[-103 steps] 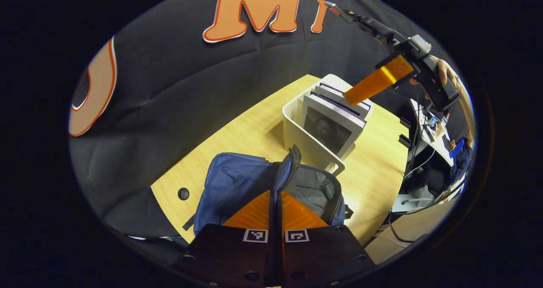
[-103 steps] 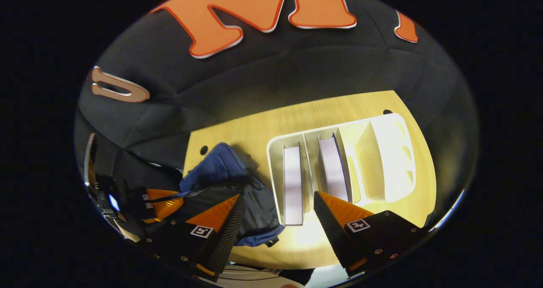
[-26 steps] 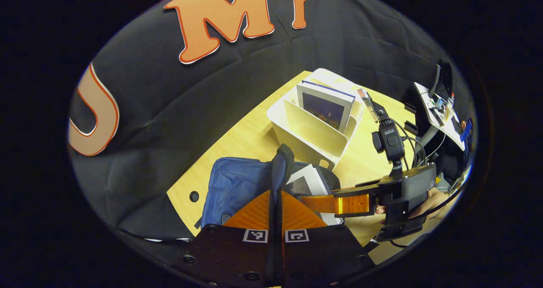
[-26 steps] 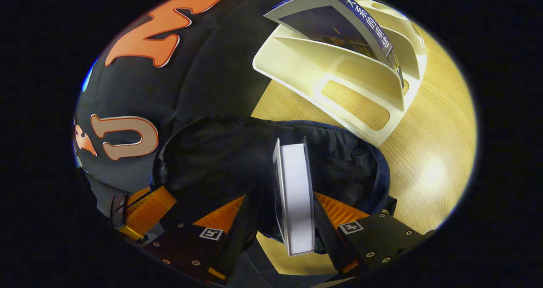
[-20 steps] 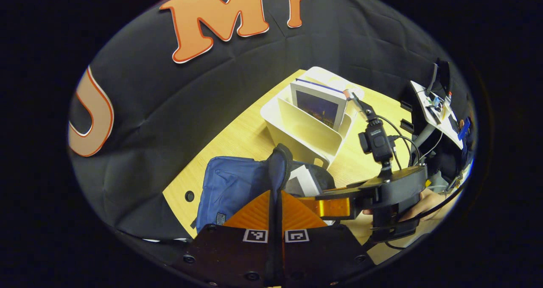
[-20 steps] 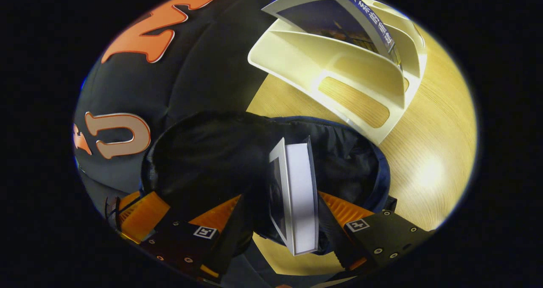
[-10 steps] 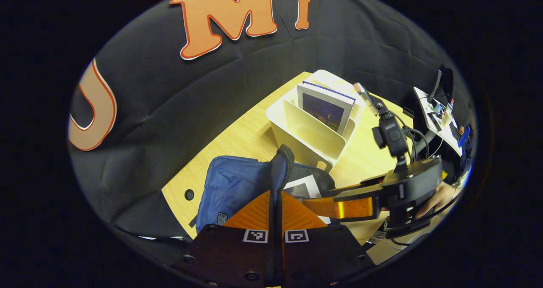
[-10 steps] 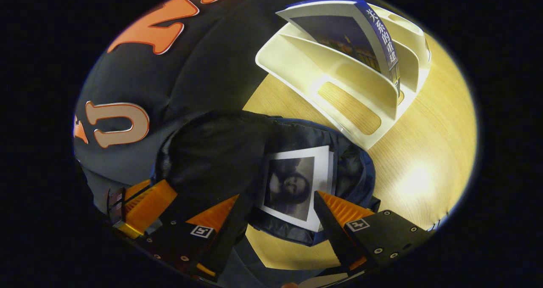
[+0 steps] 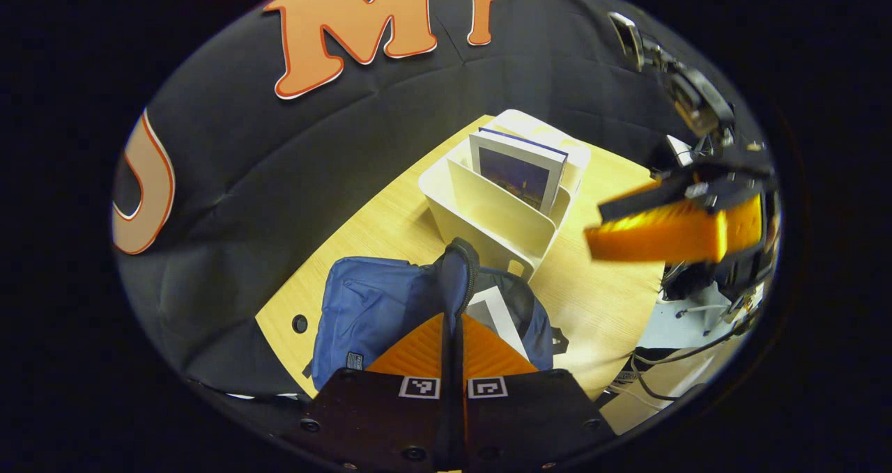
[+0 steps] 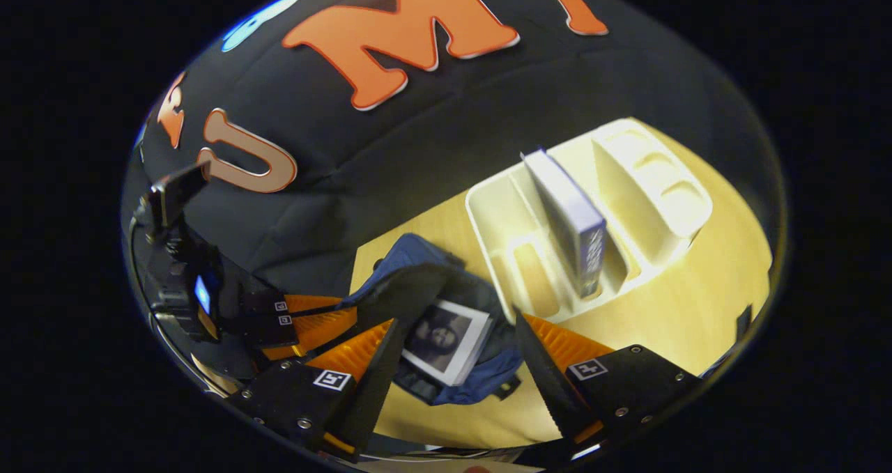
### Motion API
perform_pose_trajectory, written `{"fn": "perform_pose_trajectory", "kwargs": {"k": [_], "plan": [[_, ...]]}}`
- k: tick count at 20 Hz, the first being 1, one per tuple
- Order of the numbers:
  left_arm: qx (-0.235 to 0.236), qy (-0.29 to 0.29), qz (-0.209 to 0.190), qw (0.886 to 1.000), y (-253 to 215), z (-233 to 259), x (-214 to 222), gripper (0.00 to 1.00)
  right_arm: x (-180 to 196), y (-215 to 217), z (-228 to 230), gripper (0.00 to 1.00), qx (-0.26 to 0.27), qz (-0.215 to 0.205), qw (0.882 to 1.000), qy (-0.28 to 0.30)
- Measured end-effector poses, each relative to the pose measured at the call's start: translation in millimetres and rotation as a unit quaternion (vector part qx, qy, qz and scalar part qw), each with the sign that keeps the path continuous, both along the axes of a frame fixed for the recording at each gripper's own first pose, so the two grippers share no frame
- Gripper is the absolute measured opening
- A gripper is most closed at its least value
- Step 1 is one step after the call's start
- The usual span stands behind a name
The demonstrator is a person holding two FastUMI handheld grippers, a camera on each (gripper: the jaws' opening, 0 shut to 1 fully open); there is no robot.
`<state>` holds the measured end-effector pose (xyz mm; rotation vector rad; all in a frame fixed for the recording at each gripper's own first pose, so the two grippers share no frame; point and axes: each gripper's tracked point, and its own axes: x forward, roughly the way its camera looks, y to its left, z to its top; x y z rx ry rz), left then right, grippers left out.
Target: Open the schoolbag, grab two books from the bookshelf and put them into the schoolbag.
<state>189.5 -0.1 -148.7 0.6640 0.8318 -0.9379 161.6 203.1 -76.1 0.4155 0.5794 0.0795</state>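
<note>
Blue schoolbag [image 10: 481,382] gaping (book [image 10: 446,343] inside), left claw [image 9: 453,299] pinching its flap, right claw [image 10: 453,347] spread.

Recording booth: cloth wall [image 9: 293,152], wooden desk [image 9: 390,222].

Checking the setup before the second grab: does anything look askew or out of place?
The remaining book leans tilted in the white bookshelf rather than upright. The first book lies slanted in the open schoolbag, partly sticking out. Nothing spilled or damaged.
</note>
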Motion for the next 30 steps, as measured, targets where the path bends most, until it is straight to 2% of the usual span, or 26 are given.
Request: {"fn": "perform_pose_trajectory", "kwargs": {"k": [2,4,9,15,17,23,27,29,30], "plan": [[-0.004,0.006,0.001,1.000,0.9,-3.7,-1.1,0.01,8.3,-32.6,32.9,0.97,-0.044,-0.023,0.999,-0.021],[-0.002,0.003,0.001,1.000,1.8,-6.1,2.0,0.00,18.9,-61.2,48.0,0.97,-0.084,-0.038,0.996,-0.019],[-0.003,0.007,-0.005,1.000,2.0,-8.5,2.0,0.00,57.7,-93.5,48.7,0.97,-0.149,-0.027,0.988,0.040],[-0.010,0.019,0.006,1.000,6.9,-12.8,6.3,0.00,104.1,-90.4,0.2,0.97,-0.165,0.035,0.974,0.151],[-0.012,0.021,0.010,1.000,9.6,-14.3,8.3,0.01,116.3,-89.7,-14.0,0.98,-0.169,0.044,0.970,0.171],[-0.011,0.025,0.015,1.000,13.7,-15.7,16.1,0.00,136.0,-114.6,-44.5,0.98,-0.204,0.031,0.956,0.209],[-0.009,0.029,0.014,0.999,12.6,-18.0,16.1,0.00,134.5,-114.5,-49.8,0.97,-0.202,0.033,0.952,0.227],[-0.009,0.030,0.015,0.999,12.4,-18.4,17.2,0.01,135.3,-116.3,-55.5,0.86,-0.213,0.032,0.948,0.235],[-0.009,0.029,0.015,0.999,11.9,-18.7,17.1,0.01,134.5,-117.4,-59.1,0.58,-0.214,0.030,0.946,0.240]]}}
